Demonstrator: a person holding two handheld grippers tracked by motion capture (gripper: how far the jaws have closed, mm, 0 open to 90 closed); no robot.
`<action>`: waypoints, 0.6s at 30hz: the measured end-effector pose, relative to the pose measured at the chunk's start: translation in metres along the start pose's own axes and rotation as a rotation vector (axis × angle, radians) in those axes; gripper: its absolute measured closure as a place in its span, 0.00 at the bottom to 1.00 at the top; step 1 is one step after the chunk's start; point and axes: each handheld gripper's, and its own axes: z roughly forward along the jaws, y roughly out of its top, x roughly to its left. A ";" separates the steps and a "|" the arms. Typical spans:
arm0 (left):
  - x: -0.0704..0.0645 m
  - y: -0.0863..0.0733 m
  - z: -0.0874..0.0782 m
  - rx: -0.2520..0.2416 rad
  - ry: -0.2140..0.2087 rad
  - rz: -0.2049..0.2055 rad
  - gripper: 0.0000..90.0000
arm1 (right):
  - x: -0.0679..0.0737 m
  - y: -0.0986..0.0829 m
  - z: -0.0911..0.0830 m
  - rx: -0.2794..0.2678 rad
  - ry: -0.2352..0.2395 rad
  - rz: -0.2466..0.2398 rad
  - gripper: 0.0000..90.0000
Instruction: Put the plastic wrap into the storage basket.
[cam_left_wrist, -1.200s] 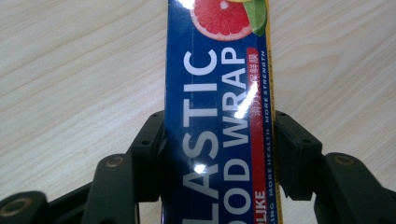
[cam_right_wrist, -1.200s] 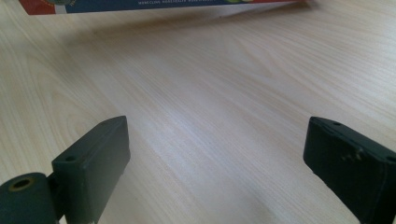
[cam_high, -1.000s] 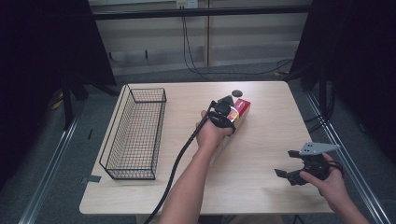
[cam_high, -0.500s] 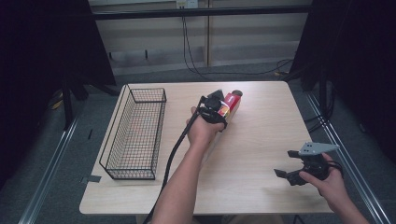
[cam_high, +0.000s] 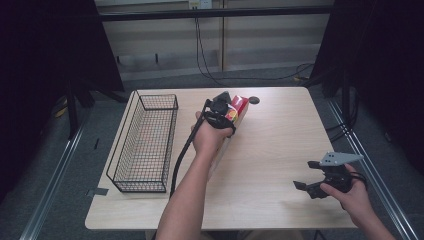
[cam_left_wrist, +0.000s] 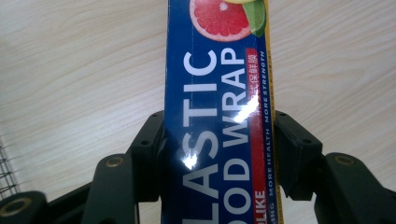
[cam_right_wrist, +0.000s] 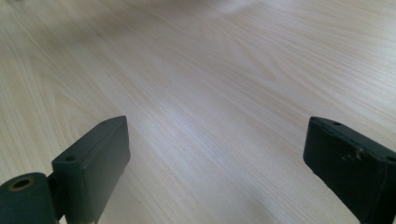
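Note:
A long blue box of plastic food wrap (cam_left_wrist: 219, 116), with a grapefruit picture and a red end (cam_high: 241, 104), is clamped across its width by my left gripper (cam_left_wrist: 219, 140). In the high view the left gripper (cam_high: 220, 112) is over the far middle of the table, just right of the wire basket (cam_high: 145, 142). I cannot tell whether the box is clear of the tabletop. At the near right my right gripper (cam_high: 311, 181) is open with only bare wood between its fingers (cam_right_wrist: 93, 158).
The black wire basket is long and has nothing in it; a corner of it shows as basket mesh (cam_left_wrist: 4, 172) in the left gripper view. A small black round disc (cam_high: 254, 100) lies near the far edge of the wooden table (cam_high: 280, 150).
My left gripper has carried the plastic wrap box a little leftward and farther away, toward the basket. The right gripper has stayed put.

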 end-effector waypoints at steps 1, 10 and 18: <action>0.001 0.000 -0.001 -0.001 -0.003 -0.003 0.49 | 0.000 0.000 0.000 -0.002 -0.001 -0.004 0.08; 0.012 -0.002 -0.010 -0.008 0.010 -0.021 0.49 | -0.001 0.000 0.001 -0.001 0.002 0.000 0.08; 0.020 -0.003 -0.019 -0.013 0.017 -0.047 0.49 | 0.000 0.000 0.001 0.001 0.004 -0.003 0.08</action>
